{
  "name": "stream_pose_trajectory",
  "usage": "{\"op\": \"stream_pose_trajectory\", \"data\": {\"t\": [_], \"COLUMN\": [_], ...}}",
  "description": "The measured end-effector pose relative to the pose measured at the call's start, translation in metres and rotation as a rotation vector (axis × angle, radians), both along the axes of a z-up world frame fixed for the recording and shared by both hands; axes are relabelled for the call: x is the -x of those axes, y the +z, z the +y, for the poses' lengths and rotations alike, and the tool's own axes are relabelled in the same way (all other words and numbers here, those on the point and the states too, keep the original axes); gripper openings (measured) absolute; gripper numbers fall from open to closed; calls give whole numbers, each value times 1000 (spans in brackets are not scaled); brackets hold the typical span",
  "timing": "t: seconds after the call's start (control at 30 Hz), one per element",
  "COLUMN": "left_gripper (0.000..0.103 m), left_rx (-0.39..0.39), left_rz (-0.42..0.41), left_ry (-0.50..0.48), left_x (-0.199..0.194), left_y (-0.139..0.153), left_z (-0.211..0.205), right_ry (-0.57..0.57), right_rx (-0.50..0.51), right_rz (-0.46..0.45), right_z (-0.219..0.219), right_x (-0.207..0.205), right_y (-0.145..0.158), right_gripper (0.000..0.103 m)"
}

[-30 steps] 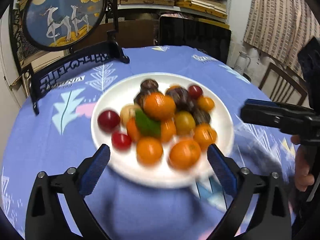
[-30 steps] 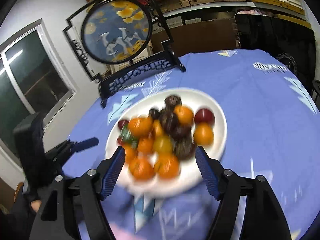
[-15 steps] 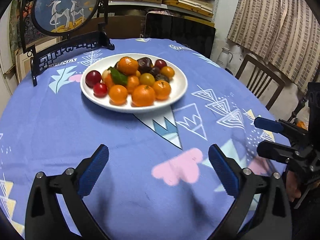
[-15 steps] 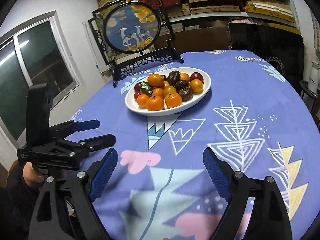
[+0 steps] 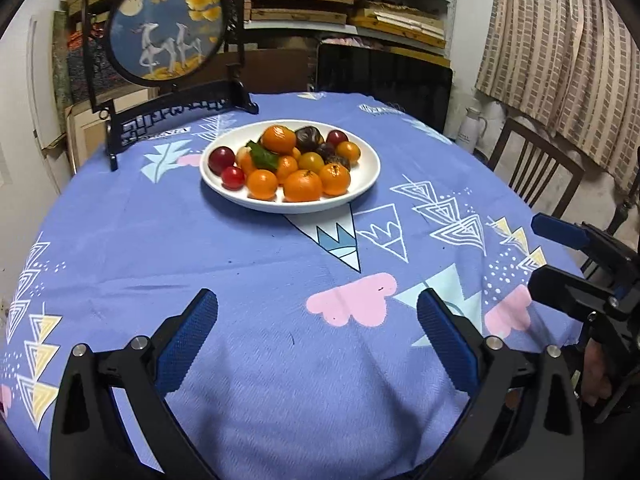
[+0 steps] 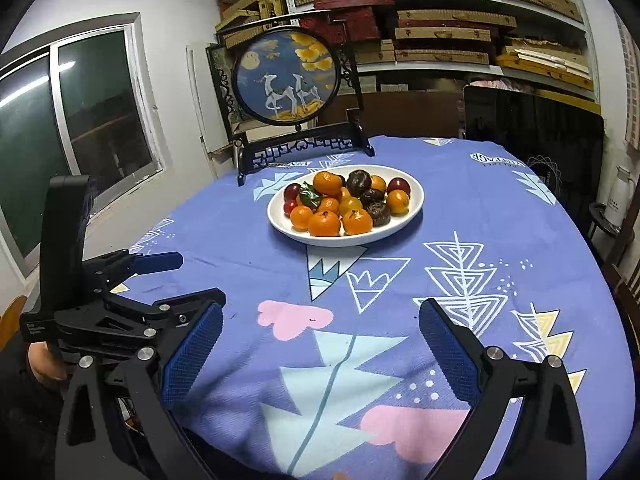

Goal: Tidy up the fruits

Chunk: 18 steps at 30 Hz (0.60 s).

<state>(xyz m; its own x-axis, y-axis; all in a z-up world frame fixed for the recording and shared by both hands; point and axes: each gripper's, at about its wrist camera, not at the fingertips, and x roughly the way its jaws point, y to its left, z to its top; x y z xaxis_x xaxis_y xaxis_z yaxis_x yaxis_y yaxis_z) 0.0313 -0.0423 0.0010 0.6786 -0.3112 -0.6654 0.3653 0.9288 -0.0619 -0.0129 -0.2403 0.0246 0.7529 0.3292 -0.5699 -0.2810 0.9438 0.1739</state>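
Note:
A white plate [image 5: 366,172] holds a pile of fruit [image 5: 288,160]: several orange mandarins, red plums, dark brown fruits and one green leaf. It stands in the far middle of the round table; it also shows in the right wrist view [image 6: 416,200]. My left gripper [image 5: 316,320] is open and empty, low over the near cloth, far from the plate. My right gripper [image 6: 320,332] is open and empty, also near the table's front. Each gripper shows in the other's view: the right one [image 5: 560,252], the left one [image 6: 168,276].
A blue patterned cloth [image 5: 240,248] covers the table. A round deer picture on a black stand [image 5: 168,36] is behind the plate. A wooden chair [image 5: 532,168] and a white flask [image 5: 472,124] stand at the right. Shelves line the back wall.
Both grippers have pulled back from right over the plate to the near edge of the table. The plate and fruit have not moved. Both stay open and empty.

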Motion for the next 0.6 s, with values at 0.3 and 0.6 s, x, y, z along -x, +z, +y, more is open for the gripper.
{"op": "stream_pose_trajectory", "data": {"t": [0.3, 0.6], "left_gripper": [98, 98], "left_rx": [8, -33], "left_rz": [-36, -79], "left_ry": [84, 162], "left_x": [19, 28], "left_y": [10, 21], "left_z": [15, 19], "right_ry": [-9, -8], "right_rx": [36, 63], "right_rz": [-30, -32], "right_z": [9, 18], "right_x": [10, 15], "right_y": [7, 3], "right_gripper": [99, 99]}}
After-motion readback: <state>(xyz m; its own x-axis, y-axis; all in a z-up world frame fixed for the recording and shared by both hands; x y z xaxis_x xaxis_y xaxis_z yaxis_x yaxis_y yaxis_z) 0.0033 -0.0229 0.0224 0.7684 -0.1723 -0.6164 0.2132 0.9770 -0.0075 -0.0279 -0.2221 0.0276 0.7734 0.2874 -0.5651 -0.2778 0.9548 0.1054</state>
